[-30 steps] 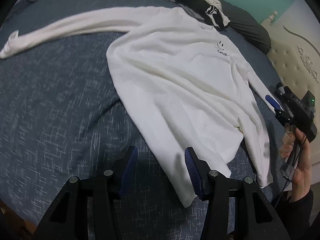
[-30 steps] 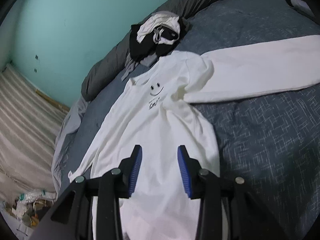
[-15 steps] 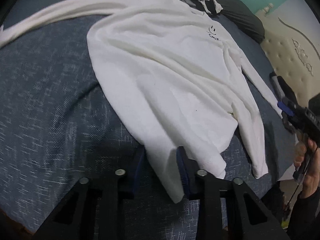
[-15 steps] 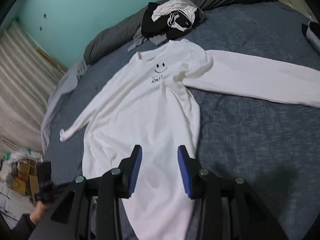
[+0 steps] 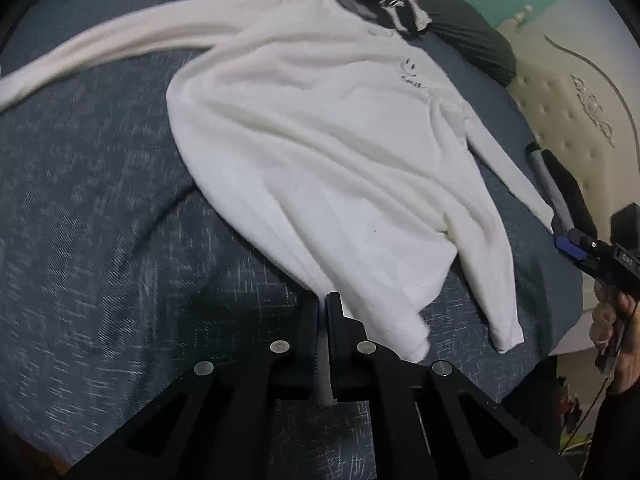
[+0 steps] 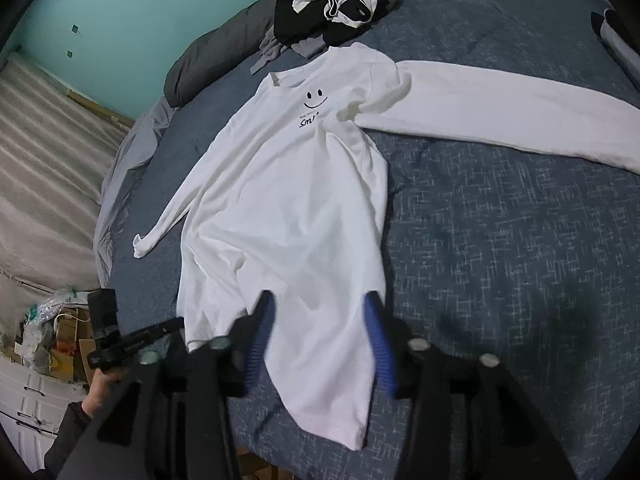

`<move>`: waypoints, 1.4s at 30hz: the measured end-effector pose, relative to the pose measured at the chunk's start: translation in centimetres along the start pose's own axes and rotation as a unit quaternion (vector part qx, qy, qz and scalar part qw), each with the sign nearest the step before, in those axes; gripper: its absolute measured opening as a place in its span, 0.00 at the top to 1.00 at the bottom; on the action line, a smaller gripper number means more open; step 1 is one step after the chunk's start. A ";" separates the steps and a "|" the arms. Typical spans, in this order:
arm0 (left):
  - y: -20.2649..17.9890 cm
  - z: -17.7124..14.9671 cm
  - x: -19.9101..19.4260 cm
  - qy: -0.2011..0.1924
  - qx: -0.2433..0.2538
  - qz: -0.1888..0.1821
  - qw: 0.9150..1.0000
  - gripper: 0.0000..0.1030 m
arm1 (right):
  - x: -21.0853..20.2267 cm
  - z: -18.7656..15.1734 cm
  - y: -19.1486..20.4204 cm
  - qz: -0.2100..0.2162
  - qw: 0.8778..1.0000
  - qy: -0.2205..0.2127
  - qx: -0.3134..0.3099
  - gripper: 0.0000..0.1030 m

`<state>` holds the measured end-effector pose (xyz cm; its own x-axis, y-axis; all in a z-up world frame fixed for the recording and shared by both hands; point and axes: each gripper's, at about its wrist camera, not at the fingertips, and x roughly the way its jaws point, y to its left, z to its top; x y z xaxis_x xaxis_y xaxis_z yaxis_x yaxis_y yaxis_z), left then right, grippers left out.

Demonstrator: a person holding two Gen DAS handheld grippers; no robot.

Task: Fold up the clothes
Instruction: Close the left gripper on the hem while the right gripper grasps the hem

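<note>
A white long-sleeved shirt with a black smiley print lies face up on the blue bed; it also shows in the right wrist view. One sleeve stretches out sideways, the other lies along the body. My left gripper is shut on the shirt's bottom hem at its side edge. My right gripper is open over the lower part of the shirt, with white cloth between its blue pads.
A pile of black and white clothes and a grey pillow lie past the collar. The blue bed cover spreads to the side. A padded cream headboard stands beside the bed. Clutter sits on the floor.
My left gripper has closed on the shirt's hem edge. My right gripper has come down lower over the shirt's bottom and stays open.
</note>
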<state>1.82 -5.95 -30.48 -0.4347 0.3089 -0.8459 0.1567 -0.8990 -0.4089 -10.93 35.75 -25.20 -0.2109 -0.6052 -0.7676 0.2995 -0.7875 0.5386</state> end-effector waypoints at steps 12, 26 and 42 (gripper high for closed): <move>3.3 2.3 -5.3 -0.027 0.028 0.006 0.999 0.97 | 5.7 -0.7 -1.8 -0.043 0.993 0.110 -0.007 0.50; 5.1 3.3 -7.5 -0.032 0.039 0.009 0.999 0.97 | 7.8 -1.7 -2.0 -0.061 0.984 0.163 -0.038 0.90; 8.2 4.6 -7.3 -0.011 0.017 0.041 0.999 0.97 | 1.3 4.6 -2.7 -0.101 0.989 0.081 -0.066 0.96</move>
<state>2.16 -16.99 -26.08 -0.4417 0.2277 -0.8678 0.1621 -0.9311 -0.3268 -16.26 36.55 -26.02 -0.1294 -0.4021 -0.9064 0.3883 -0.8616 0.3268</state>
